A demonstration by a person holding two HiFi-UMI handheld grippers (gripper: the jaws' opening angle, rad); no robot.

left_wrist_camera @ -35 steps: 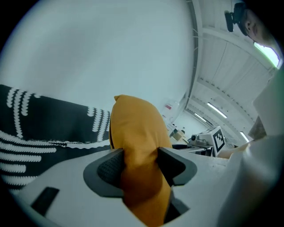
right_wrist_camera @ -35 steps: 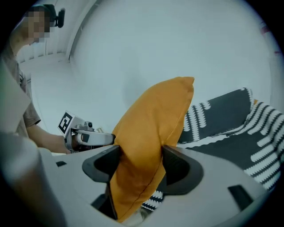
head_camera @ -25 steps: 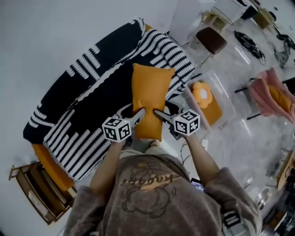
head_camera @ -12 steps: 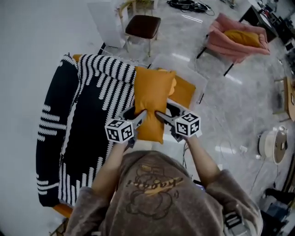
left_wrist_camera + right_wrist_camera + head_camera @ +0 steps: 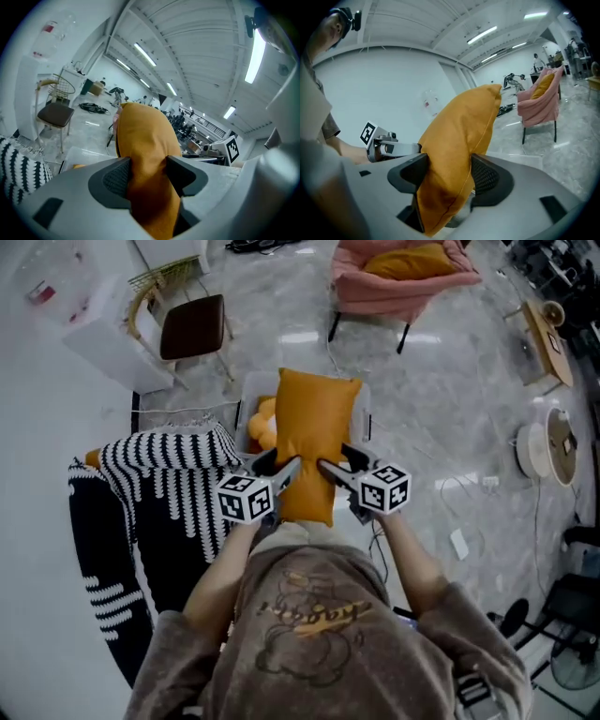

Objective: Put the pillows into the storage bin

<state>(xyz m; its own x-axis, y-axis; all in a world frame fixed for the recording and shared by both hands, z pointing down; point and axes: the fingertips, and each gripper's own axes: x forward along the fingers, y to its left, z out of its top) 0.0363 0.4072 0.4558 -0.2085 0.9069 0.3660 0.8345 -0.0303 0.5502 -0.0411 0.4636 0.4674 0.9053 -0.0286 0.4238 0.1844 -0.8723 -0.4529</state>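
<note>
An orange pillow [image 5: 312, 442] hangs in the air, pinched from both sides near its near end. My left gripper [image 5: 289, 472] is shut on its left edge, and my right gripper [image 5: 330, 472] is shut on its right edge. The far end of the pillow lies over a clear storage bin [image 5: 362, 404] on the floor. Inside the bin another orange pillow [image 5: 260, 424] shows at the left. In the left gripper view the orange pillow [image 5: 146, 154] bulges between the pads. The right gripper view shows the orange pillow [image 5: 457, 140] squeezed the same way.
A black-and-white striped blanket [image 5: 173, 488] covers a sofa at the left. A brown-seated chair [image 5: 192, 324] stands at the back left. A pink armchair [image 5: 398, 282] with an orange cushion stands at the back. A round white device [image 5: 548, 446] sits on the floor at the right.
The person has turned right, away from the sofa. The held pillow has swung from over the striped blanket to over the clear bin. Both grips are unchanged.
</note>
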